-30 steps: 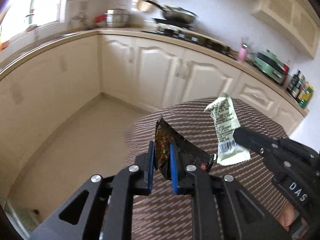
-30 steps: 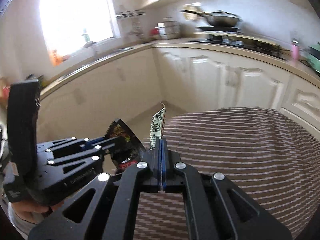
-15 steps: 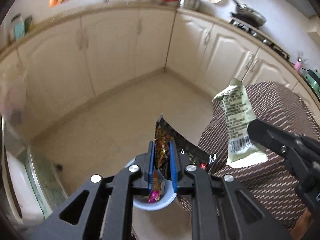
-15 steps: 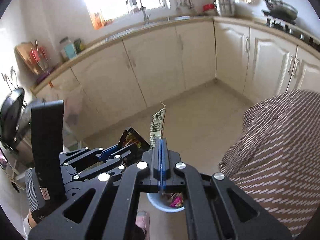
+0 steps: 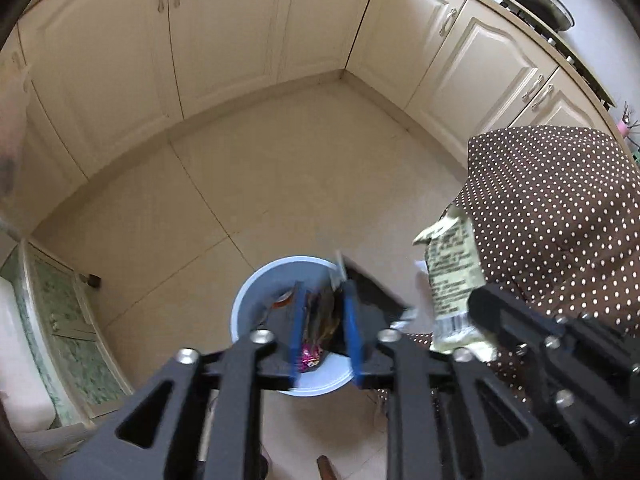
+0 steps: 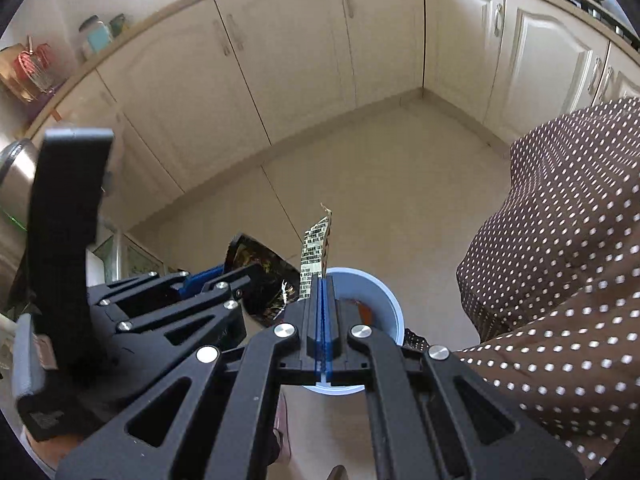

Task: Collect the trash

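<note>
A light blue trash bin (image 5: 256, 300) stands on the tiled floor, with wrappers inside; it also shows in the right wrist view (image 6: 380, 300). My left gripper (image 5: 322, 300) is open above the bin, and a dark snack wrapper (image 5: 372, 296) hangs blurred between and beside its fingers; the wrapper also shows in the right wrist view (image 6: 260, 276). My right gripper (image 6: 322, 284) is shut on a pale green wrapper (image 6: 316, 248), held just right of the left gripper and over the bin's edge; that wrapper also shows in the left wrist view (image 5: 452, 280).
A table with a brown polka-dot cloth (image 5: 560, 216) rises to the right of the bin. Cream kitchen cabinets (image 5: 224, 32) line the far walls. A green patterned low cabinet (image 5: 68, 312) stands at the left. A foot (image 5: 324, 468) is near the bin.
Both grippers have swung away from the table and tilted down over the bin. The left gripper's jaws have opened wider and the dark wrapper has come loose between them.
</note>
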A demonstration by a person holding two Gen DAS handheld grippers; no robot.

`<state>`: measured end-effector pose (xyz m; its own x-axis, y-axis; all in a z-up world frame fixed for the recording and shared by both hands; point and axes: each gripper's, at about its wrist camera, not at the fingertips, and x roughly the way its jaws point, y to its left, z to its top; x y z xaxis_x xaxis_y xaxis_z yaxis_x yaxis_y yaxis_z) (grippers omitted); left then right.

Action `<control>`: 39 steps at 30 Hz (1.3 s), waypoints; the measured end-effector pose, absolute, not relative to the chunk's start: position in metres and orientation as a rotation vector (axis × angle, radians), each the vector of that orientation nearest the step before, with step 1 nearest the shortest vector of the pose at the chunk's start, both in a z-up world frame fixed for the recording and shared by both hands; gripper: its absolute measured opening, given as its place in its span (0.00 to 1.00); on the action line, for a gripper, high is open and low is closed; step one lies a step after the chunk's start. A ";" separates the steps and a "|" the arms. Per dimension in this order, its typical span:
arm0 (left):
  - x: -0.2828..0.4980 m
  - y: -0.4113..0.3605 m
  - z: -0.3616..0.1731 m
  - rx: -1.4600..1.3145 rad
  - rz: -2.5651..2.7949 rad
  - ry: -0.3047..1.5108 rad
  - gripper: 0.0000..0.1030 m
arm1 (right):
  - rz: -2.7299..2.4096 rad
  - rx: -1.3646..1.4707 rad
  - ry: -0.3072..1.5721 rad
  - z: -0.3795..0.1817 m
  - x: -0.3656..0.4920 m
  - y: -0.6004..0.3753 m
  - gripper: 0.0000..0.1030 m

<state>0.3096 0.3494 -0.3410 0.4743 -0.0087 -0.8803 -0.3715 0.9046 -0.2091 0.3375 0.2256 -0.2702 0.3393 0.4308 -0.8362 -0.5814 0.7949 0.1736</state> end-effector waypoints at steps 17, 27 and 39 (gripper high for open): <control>0.285 0.373 -0.346 -0.428 0.367 1.076 0.60 | 0.680 -0.151 1.086 -0.293 0.335 0.237 0.00; 0.270 0.364 -0.310 -0.408 0.348 1.022 0.61 | 0.654 -0.140 0.997 -0.256 0.329 0.221 0.11; 0.200 0.284 -0.196 -0.267 0.308 0.818 0.66 | 0.582 -0.160 0.784 -0.159 0.242 0.129 0.47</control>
